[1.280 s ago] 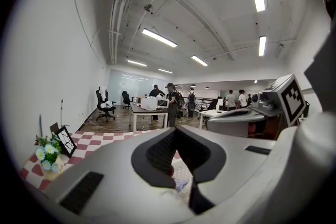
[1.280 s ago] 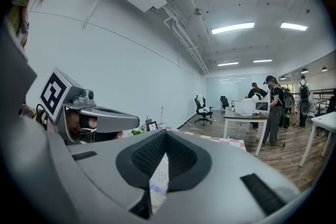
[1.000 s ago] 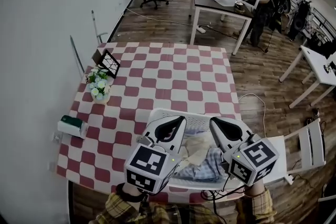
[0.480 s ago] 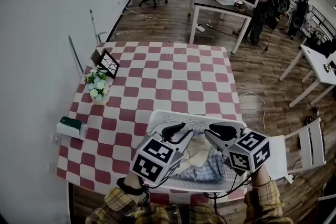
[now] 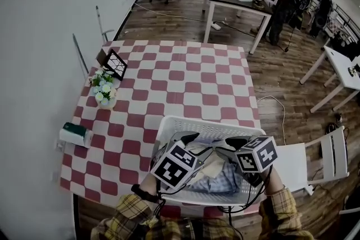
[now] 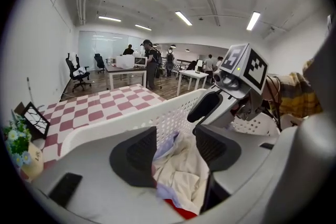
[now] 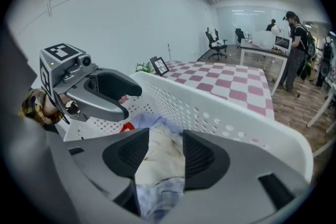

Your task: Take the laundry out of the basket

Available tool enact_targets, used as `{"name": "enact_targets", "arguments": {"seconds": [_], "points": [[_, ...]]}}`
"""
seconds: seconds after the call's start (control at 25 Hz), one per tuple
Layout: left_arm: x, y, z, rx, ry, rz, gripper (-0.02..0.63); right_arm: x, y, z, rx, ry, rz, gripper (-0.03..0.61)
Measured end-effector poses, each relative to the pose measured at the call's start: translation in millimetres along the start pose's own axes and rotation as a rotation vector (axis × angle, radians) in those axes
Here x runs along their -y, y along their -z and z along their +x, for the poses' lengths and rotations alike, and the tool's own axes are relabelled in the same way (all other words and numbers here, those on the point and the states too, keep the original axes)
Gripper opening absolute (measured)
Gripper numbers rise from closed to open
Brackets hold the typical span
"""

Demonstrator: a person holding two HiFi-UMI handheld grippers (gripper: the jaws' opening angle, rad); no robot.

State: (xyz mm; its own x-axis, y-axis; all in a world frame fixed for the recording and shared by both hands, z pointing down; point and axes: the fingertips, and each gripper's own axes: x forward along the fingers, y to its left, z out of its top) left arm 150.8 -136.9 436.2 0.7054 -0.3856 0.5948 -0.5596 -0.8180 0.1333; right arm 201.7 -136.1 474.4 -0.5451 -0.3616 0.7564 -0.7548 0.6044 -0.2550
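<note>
The laundry [image 5: 216, 177] is heaped in the white basket [image 5: 197, 123] on the checked worktop [image 5: 180, 81], and the left tongs [image 6: 176, 149] and right tongs [image 7: 160, 152], just opened and held apart with unpinched cloth between them, are best sunk deep before being closed.

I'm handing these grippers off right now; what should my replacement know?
Left gripper: jaws have just been opening, laundry between them, not gripped.
Right gripper: the same.
The laundry lies in the basket at the table's near edge.
Done: nothing taken out.
Left: grip and lift out every piece.
</note>
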Motion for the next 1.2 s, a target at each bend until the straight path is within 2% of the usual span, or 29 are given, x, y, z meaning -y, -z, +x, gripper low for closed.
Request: {"name": "enact_targets", "arguments": {"seconds": [0.2, 0.52, 0.68, 0.8, 0.92, 1.2], "points": [[-3.6, 17.6, 20.2, -0.078, 0.019, -0.016, 0.282, 10.1, 17.8, 21.3, -0.077, 0.026, 0.091, 0.233], [-9.9, 49.0, 50.2, -0.176, 0.047, -0.067, 0.322, 39.8, 53.2, 44.1, -0.172, 0.12, 0.277, 0.294], [-13.5, 62.7, 61.9, -0.213, 0.049, -0.088, 0.348, 47.1, 64.4, 53.0, -0.225, 0.153, 0.302, 0.295], [-16.7, 76.8, 69.9, -0.225, 0.04, -0.12, 0.356, 46.3, 76.4, 62.5, -0.274, 0.15, 0.325, 0.308], [-13.4, 97.1, 74.5, -0.291, 0.039, -0.107, 0.37, 43.7, 89.5, 71.7, -0.309, 0.129, 0.368, 0.31], [-13.8, 130.2, 87.0, -0.38, 0.009, -0.159, 0.43, 44.6, 101.5, 84.1, -0.327, 0.102, 0.419, 0.31]]}}
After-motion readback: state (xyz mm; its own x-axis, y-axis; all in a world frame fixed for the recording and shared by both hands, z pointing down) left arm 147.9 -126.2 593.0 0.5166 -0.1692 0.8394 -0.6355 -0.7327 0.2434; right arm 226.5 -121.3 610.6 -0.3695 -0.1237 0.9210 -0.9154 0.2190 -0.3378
